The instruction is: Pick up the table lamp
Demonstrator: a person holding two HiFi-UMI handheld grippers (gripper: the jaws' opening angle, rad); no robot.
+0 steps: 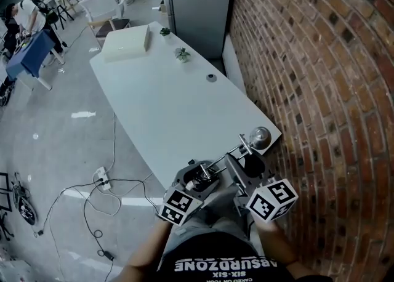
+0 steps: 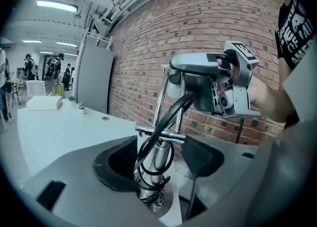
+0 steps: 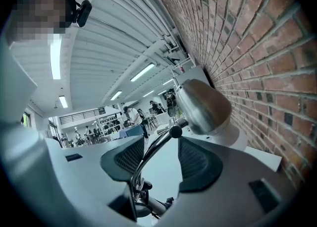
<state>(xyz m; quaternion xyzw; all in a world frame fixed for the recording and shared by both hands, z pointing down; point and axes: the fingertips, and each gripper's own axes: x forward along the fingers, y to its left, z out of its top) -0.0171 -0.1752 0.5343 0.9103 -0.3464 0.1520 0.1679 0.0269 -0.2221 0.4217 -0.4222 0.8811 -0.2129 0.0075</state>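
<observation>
The table lamp stands on the near right corner of the white table (image 1: 166,108), beside the brick wall. Its chrome dome shade (image 1: 261,138) (image 3: 203,107) tops a thin bent arm (image 3: 153,151). My left gripper (image 1: 198,182) (image 2: 158,159) is open, its dark pads on either side of the lamp's chrome stem (image 2: 157,154) and coiled black cord, with a gap on both sides. My right gripper (image 1: 245,162) (image 3: 163,159) is also open, straddling the thin arm just below the shade without pressing on it. The lamp's base is mostly hidden by the grippers.
A brick wall (image 1: 320,59) runs close along the table's right side. A white box (image 1: 126,45), two small plants (image 1: 182,55) and a small round object (image 1: 211,77) sit at the far end. A power strip with cables (image 1: 101,179) lies on the floor to the left.
</observation>
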